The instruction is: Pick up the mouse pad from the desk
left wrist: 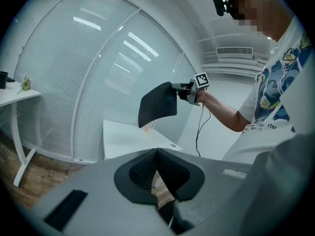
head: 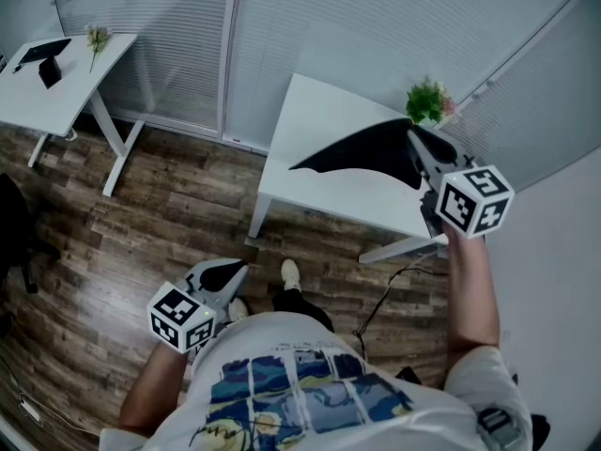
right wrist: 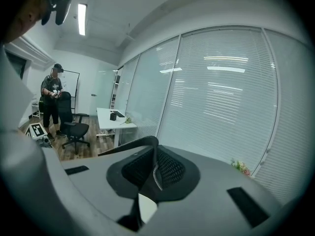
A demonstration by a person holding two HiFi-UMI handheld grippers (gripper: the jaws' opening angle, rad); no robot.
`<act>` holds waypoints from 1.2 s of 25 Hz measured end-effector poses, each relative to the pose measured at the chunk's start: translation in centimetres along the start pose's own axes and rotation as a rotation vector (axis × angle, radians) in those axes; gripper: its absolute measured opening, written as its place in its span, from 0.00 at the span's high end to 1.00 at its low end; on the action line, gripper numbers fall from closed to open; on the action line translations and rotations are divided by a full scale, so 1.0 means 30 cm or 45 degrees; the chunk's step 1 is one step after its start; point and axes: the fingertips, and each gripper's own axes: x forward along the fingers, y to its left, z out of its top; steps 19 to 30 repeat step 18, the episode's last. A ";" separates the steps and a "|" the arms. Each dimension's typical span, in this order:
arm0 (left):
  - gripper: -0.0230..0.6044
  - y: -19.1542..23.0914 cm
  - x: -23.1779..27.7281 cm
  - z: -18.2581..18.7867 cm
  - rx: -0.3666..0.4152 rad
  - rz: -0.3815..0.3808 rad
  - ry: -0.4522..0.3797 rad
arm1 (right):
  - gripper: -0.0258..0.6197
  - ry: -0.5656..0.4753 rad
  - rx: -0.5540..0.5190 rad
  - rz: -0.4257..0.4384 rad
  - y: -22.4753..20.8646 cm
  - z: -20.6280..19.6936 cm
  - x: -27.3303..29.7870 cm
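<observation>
Mouse pad (head: 362, 153) hangs clear above the white desk (head: 315, 111), pinched at one end by the closed jaws of the right gripper (head: 414, 141); in the head view its long axis runs leftward from those jaws. Left gripper (head: 228, 271) sits low by the person's waist, well apart, jaws together on nothing, so the right hand alone carries it. Left gripper view shows the mouse pad's broad face curling in the air, while right gripper view gives only its thin edge
</observation>
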 end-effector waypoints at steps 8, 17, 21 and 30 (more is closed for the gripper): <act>0.96 -0.011 0.006 0.001 0.006 -0.002 0.005 | 0.92 -0.003 -0.002 -0.006 -0.008 -0.008 -0.023; 0.96 -0.037 0.023 -0.014 0.007 -0.009 0.011 | 0.92 0.002 -0.004 -0.006 -0.009 -0.037 -0.051; 0.96 -0.042 0.024 -0.017 0.007 -0.011 0.012 | 0.92 0.003 -0.003 -0.005 -0.008 -0.041 -0.055; 0.96 -0.042 0.024 -0.017 0.007 -0.011 0.012 | 0.92 0.003 -0.003 -0.005 -0.008 -0.041 -0.055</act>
